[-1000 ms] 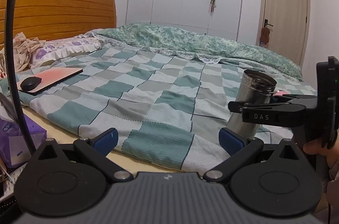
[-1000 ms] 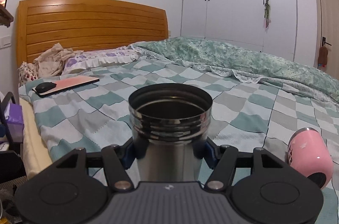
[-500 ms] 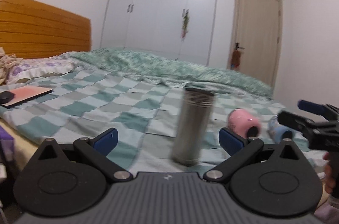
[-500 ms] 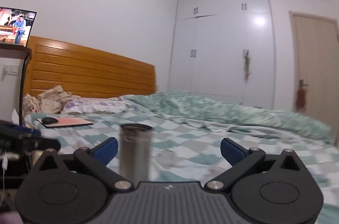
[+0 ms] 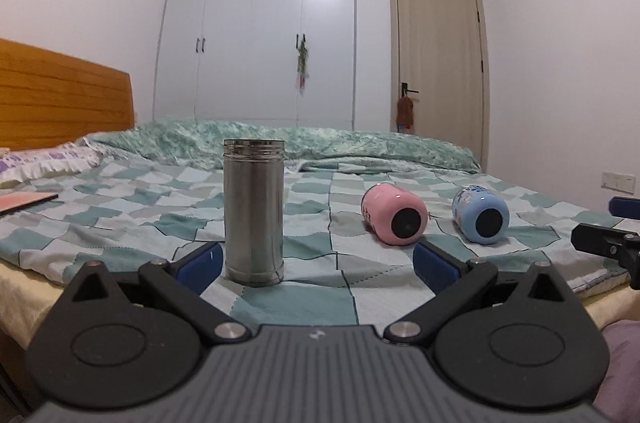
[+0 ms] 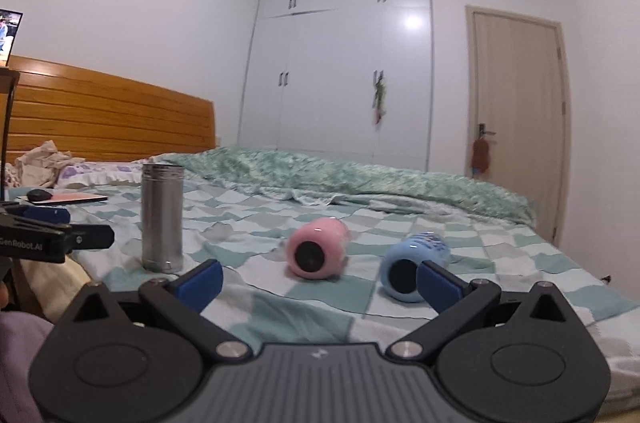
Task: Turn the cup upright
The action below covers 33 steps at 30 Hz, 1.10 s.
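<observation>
Upright on the teal-and-grey checked bedspread (image 5: 328,255), near the bed's front edge: tall cylindrical stainless-steel cup (image 5: 253,211), open mouth up. Pictured just beyond the blue-padded fingers (image 5: 200,260) of the left gripper (image 5: 318,265), nearer the left pad than the right, apart from both. Spread wide, holding nothing. Seen from the right wrist view, same steel cup (image 6: 162,218) standing well left of the right gripper (image 6: 318,281), beyond its left fingertip and outside the gap. Fingers (image 6: 438,284) of that gripper likewise wide apart and empty.

Lying on their sides further right on the bedspread: rounded pink tumbler (image 5: 394,213) and rounded light-blue tumbler (image 5: 480,214), dark bases toward the cameras, side by side but not touching. Blue tumbler (image 6: 414,265) partly behind the right gripper's right fingertip; pink tumbler (image 6: 318,253) beyond the gap between the fingers. At far left, flat pink-topped pad (image 6: 76,198) with dark computer mouse (image 6: 39,194).
</observation>
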Motion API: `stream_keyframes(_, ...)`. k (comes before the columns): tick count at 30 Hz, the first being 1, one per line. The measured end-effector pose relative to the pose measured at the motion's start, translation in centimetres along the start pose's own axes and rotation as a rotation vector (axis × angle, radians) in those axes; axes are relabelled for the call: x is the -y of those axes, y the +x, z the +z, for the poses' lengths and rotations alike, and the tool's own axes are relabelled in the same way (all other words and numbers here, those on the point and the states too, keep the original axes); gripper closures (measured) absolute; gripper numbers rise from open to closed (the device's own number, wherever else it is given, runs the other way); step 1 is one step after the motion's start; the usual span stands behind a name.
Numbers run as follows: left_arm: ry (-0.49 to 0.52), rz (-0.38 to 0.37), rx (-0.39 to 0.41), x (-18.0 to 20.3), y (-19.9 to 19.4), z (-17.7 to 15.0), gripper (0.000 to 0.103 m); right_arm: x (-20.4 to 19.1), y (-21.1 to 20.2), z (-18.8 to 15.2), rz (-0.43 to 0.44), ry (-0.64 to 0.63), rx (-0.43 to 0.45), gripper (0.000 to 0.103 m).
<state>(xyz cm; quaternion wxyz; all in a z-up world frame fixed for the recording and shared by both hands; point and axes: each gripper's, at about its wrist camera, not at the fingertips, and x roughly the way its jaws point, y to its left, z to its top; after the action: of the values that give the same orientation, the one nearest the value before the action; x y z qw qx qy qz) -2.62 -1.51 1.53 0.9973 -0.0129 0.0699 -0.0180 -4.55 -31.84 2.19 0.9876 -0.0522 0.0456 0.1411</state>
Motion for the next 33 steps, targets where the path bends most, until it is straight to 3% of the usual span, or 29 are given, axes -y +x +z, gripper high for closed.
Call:
stream_keyframes(11,-0.002,0.039,0.02,0.5,-0.6,-0.8,0.0,-0.7,0.5,-1.1,-0.06,-0.001,-0.025,0.0)
stream_keyframes(33,-0.025,0.039,0.027,0.0,-0.5,-0.8,0.0,-0.7,1.9,-1.3,-0.064,0.027,-0.065,0.0)
